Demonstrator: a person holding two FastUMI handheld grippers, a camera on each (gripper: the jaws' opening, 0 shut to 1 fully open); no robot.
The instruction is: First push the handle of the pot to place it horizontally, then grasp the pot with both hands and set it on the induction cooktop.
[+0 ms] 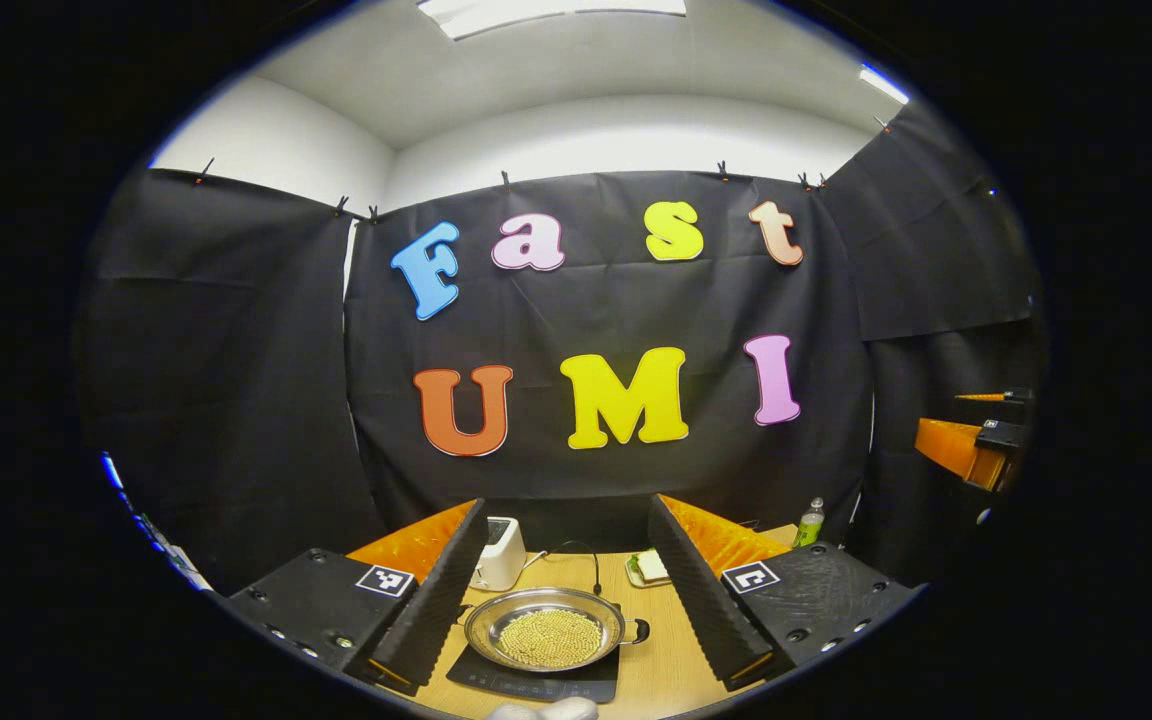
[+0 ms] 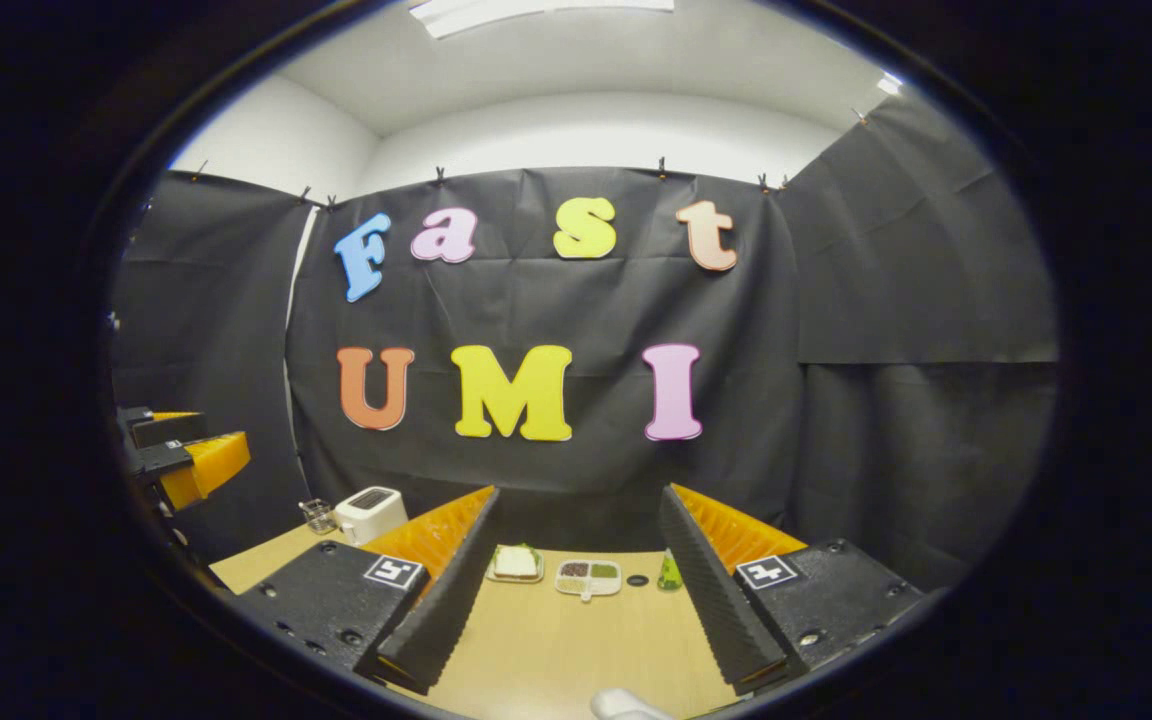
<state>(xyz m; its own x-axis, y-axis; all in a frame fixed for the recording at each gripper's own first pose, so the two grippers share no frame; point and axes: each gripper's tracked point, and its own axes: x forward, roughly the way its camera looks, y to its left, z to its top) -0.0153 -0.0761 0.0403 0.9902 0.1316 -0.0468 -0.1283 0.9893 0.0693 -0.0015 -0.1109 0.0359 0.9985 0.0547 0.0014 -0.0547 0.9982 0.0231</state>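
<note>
In the left gripper view a silver pot (image 1: pixel 548 630) holding small yellow beads rests on the black induction cooktop (image 1: pixel 536 682). Its short black handle (image 1: pixel 641 631) points to the right. My left gripper (image 1: pixel 568 520) is open above and behind the pot, its fingers (image 1: pixel 426 600) spread wide to either side without touching it. My right gripper (image 2: pixel 581 500) is open too, over bare table with nothing between its fingers (image 2: pixel 711 590). Each gripper appears orange at the edge of the other's view: the right gripper (image 1: pixel 971 450) and the left gripper (image 2: pixel 181 455).
The wooden table (image 2: pixel 556 640) carries a white toaster (image 1: pixel 498 552) with a black cable (image 1: pixel 581 553), a sandwich plate (image 2: pixel 514 563), a divided dish (image 2: pixel 588 577), a small green item (image 2: pixel 670 572), a wire basket (image 2: pixel 317 515) and a green bottle (image 1: pixel 810 522).
</note>
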